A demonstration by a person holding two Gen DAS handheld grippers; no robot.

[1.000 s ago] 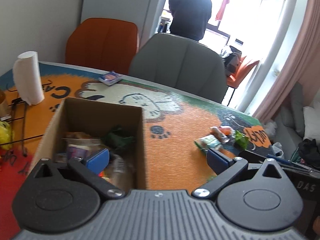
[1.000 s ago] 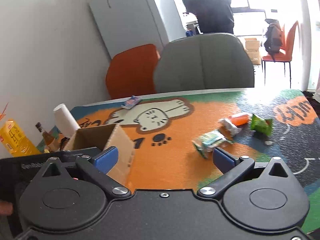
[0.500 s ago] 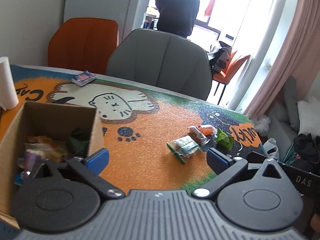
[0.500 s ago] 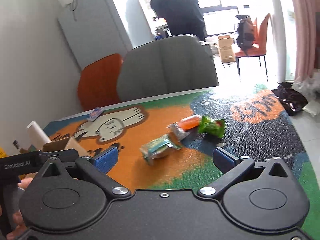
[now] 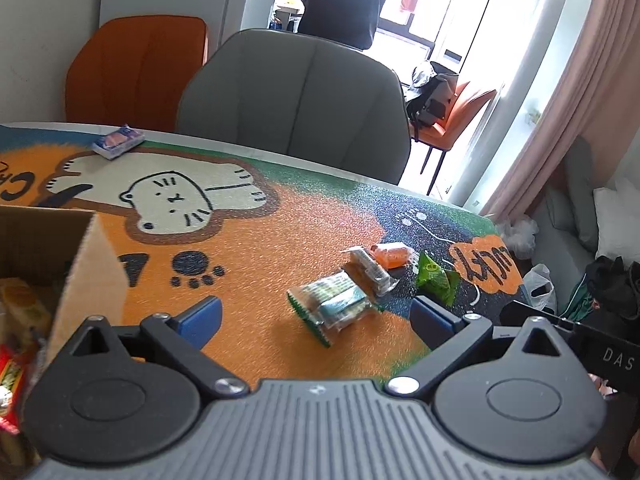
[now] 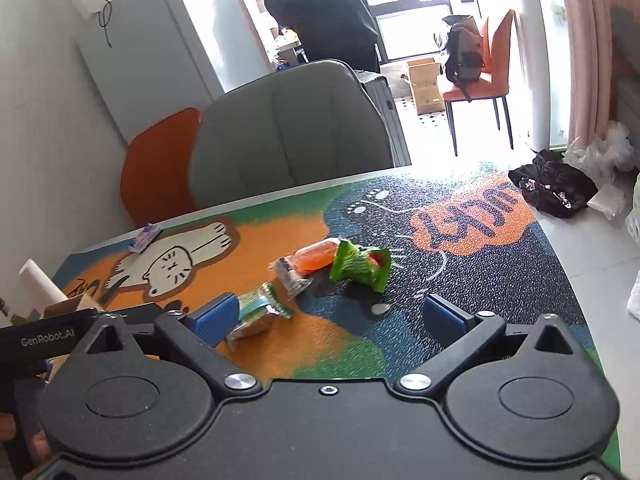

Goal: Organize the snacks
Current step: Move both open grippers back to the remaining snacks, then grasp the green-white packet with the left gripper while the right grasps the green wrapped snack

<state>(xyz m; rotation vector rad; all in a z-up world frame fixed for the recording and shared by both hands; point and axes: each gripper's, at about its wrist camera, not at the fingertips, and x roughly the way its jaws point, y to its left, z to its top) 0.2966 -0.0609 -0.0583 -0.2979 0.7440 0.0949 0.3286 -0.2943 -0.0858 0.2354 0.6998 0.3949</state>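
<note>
Four loose snacks lie together on the cartoon cat mat: a teal-green packet (image 5: 332, 304) (image 6: 260, 308), a clear packet (image 5: 370, 268) (image 6: 290, 276), an orange packet (image 5: 390, 254) (image 6: 316, 256) and a bright green packet (image 5: 434, 278) (image 6: 360, 266). The cardboard box (image 5: 80, 264), with several snacks inside, stands at the left edge of the left wrist view. My left gripper (image 5: 316, 316) is open just short of the teal-green packet. My right gripper (image 6: 330, 316) is wide and its jaws are closing. No snack is between its pads, and the teal-green packet lies by its left finger.
A small blue packet (image 5: 118, 142) (image 6: 145, 237) lies at the table's far edge. A grey chair (image 5: 296, 100) and an orange chair (image 5: 136, 68) stand behind the table. A person in dark clothes (image 6: 324, 12) stands beyond. A paper roll (image 6: 40, 284) is at the far left.
Both grippers have moved right and slightly down toward the loose snacks. The box has slid to the left edge of the views, and the snacks look nearer and larger.
</note>
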